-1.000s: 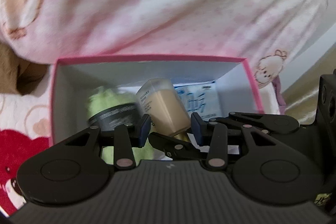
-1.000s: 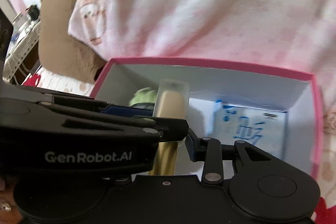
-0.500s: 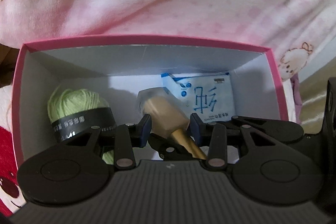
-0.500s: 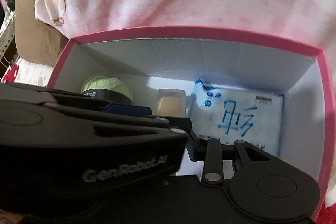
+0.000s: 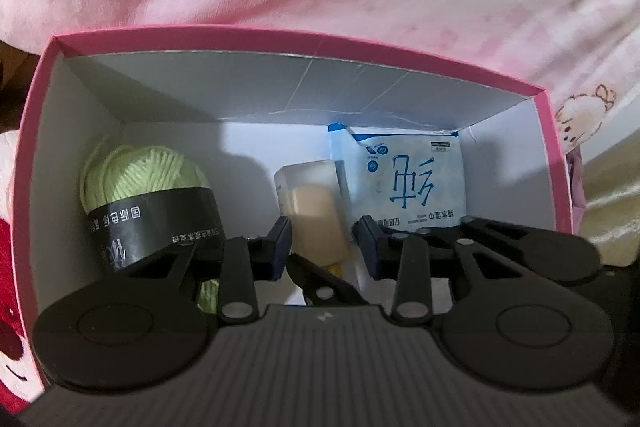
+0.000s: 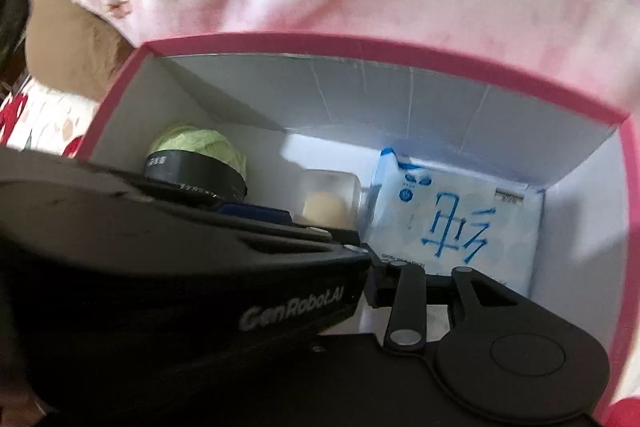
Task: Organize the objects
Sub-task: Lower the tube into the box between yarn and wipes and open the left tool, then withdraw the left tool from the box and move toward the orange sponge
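Deep in pink box (image 5: 304, 39) w/ both claws, angled steeply down. Bottle (image 5: 312, 211) sits mid-box, between yarn (image 5: 140, 179) at left and wipes pack (image 5: 408, 183) at right, just beside the pack. Clear thick base toward far wall, gold cap end toward the cameras. Tilted or lying flat: can't tell (cap end hidden under the claws).

L claw (image 5: 324, 247): straddles the bottle, jaws just been closing w/ bottle between the pads. Shows a gap on the pack side and no visible press, so spread, not pinching.

R claw (image 6: 348, 283): jaws just been opening. One finger hidden behind the L unit's body, cap end out of sight, so can't tell whether pinching or let go.

Step, as a judgement: setting the bottle into the box, approx. at release.

Handling, judged by looks:
- Bottle: rigid, smooth, prob. glass w/ liquid inside; fairly heavy for its bulk, slippery, breakable. Best gripped across the flat sides at mid-body, not by the gold cap (may swivel or pull off).
- Yarn: soft, light, squashy; take at the black band.
- Wipes: limp, crinkly film; pinch at an edge seam.

Risk: tipping the bottle into the yarn on the way out. Best to lift straight up, jaws wide.
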Motion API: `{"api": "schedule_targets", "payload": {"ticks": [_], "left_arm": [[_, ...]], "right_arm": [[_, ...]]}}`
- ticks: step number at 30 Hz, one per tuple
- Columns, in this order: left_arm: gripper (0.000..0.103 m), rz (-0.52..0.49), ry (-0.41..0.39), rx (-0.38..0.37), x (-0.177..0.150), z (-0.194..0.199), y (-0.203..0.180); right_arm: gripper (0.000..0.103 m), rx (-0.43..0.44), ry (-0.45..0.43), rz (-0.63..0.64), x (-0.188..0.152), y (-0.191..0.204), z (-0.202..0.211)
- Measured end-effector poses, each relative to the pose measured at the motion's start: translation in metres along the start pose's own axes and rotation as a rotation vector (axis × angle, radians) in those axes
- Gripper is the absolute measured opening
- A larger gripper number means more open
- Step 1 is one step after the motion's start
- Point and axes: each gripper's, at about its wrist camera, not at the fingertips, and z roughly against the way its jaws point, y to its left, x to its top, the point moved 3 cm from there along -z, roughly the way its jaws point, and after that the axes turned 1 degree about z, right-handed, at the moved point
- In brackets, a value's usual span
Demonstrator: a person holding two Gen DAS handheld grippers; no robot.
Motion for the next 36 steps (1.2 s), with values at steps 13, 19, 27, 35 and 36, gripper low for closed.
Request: {"api": "schedule_targets", "payload": {"ticks": [13,19,27,35,36], "left_arm": [[0.054,-0.142,-0.023,0.02,-0.036,0.084,-0.015],[0.064,-0.189,-0.01,0.04,-0.066,0.14,-0.009],[0.076,-0.233,-0.019,-0.005,-0.104,0.207,0.0],[0.09,-0.233,-0.065,0.047,-0.141,0.246,0.023],[0.09,-0.23,-0.065,0.055,-0.146,0.249,0.026]], "right_arm": [[0.054,0.036,-0.142,0.001,-0.051,0.006,0.103],[0.056,0.064,-0.195,0.013,-0.072,0.03,0.147],[0.063,0.069,-0.197,0.071,-0.097,0.066,0.186],[0.072,0.114,-0.181,0.095,-0.127,0.099,0.217],[0.072,0.118,-0.175,0.1,-0.131,0.104,0.22]]}}
